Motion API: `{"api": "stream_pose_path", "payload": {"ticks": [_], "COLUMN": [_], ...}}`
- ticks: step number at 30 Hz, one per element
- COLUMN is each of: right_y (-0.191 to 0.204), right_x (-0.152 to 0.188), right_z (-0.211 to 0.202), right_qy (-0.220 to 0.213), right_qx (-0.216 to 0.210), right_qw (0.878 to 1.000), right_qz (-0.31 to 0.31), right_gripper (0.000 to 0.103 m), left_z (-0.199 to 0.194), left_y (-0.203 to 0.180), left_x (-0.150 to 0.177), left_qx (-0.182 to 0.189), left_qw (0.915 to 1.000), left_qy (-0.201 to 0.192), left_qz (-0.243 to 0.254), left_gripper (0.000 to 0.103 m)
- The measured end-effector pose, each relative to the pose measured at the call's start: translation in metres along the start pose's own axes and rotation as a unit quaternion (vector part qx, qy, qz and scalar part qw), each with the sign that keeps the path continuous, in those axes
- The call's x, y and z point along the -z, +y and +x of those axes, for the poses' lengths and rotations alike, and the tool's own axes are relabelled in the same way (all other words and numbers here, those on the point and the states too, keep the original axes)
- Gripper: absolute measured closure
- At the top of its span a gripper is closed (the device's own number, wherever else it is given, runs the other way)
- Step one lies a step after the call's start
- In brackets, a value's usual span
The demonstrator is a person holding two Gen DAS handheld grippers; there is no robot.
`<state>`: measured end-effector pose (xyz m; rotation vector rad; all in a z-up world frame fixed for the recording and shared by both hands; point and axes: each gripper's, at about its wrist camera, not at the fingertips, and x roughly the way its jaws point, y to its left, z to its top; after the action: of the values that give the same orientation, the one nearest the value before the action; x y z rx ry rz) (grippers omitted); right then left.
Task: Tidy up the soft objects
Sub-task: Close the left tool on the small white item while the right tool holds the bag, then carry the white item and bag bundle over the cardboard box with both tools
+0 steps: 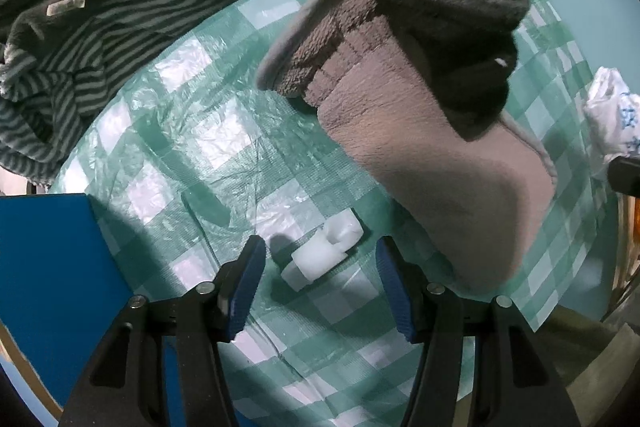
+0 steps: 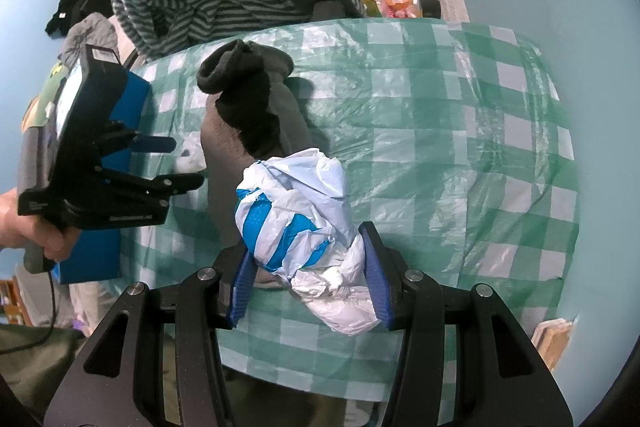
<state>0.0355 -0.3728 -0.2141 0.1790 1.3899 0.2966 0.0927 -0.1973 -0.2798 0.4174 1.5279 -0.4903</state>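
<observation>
Right gripper (image 2: pixel 308 279) clamped on a crumpled blue-and-white plastic bag (image 2: pixel 298 215) above the green checked tablecloth (image 2: pixel 460 131), left gripper (image 1: pixel 320 283) spread over a small white wad (image 1: pixel 322 254) without touching it, grey fleece sock (image 1: pixel 420 131) just beyond, striped robe (image 2: pixel 208 3) heaped at the far edge

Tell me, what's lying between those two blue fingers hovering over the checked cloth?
In the left wrist view, a small white clip-like piece lies on the checked cloth between the left gripper's open fingers, untouched.
</observation>
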Motion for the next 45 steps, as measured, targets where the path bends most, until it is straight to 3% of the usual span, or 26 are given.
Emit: {"api": "stream_pose_path", "payload": {"ticks": [7, 17, 26, 45], "right_y": [-0.001, 0.004, 0.014, 0.055], "right_x": [-0.004, -0.010, -0.012, -0.016], "right_z": [0.000, 0.000, -0.004, -0.029], "right_qy": [0.000, -0.003, -0.009, -0.026], "right_qx": [0.000, 0.002, 0.003, 0.000], "right_qw": [1.000, 1.000, 1.000, 0.999], "right_qz": [0.003, -0.002, -0.006, -0.028], "right_gripper": [0.054, 0.054, 0.054, 0.054], "left_z": [0.004, -0.001, -0.017, -0.086], "left_y": [-0.004, -0.003, 0.017, 0.018], "left_x": [0.004, 0.014, 0.020, 0.045], "left_qx": [0.002, 0.016, 0.013, 0.001], "left_qw": [0.9999, 0.9997, 0.9994, 0.9963], "left_qy": [0.000, -0.016, -0.032, -0.080], "left_qz": [0.010, 0.008, -0.004, -0.032], "left_gripper": [0.065, 0.082, 0.083, 0.083]}}
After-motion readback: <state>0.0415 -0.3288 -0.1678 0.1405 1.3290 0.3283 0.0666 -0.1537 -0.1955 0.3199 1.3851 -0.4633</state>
